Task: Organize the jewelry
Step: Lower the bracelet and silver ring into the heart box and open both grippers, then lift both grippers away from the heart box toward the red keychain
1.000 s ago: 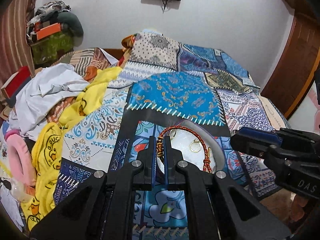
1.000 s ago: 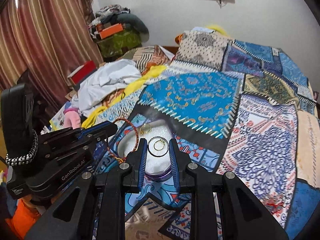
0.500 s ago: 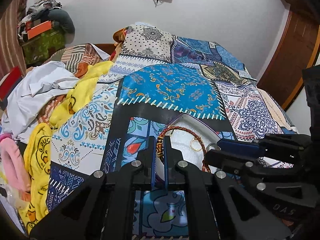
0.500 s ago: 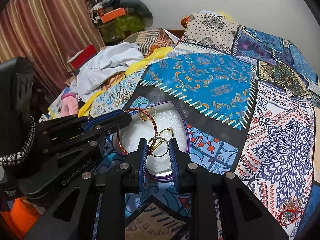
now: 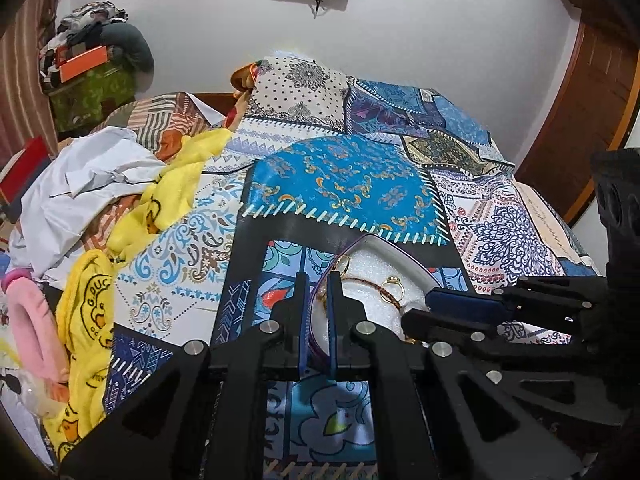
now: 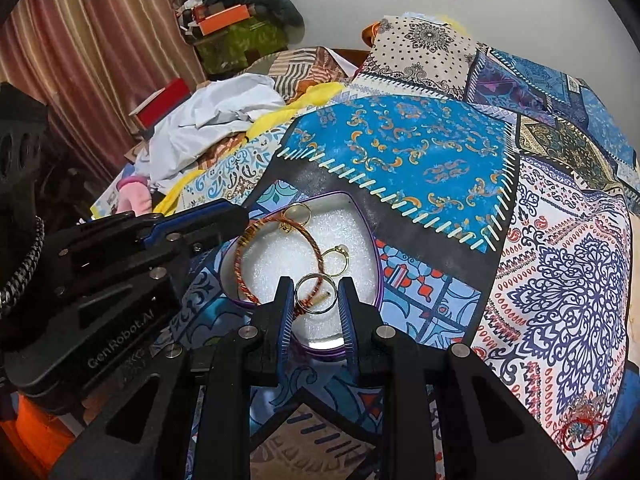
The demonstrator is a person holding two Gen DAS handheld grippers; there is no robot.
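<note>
Right gripper [image 6: 314, 300] pinches 1 silver ring [image 6: 315, 293] over the heart-shaped box [image 6: 362, 216] at frame centre; left gripper [image 5: 316, 300] clamps its rim. Inside: 1 bangle [image 6: 276, 224], 2 gold rings. A red piece [image 6: 580, 432] waits lower right.

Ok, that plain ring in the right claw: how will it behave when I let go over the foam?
The plain ring is a thin, smooth metal hoop: likely stiff, very light and slippery in the right claw. Being round, it may roll if it lands on edge, though the textured white foam would probably stop it.
</note>
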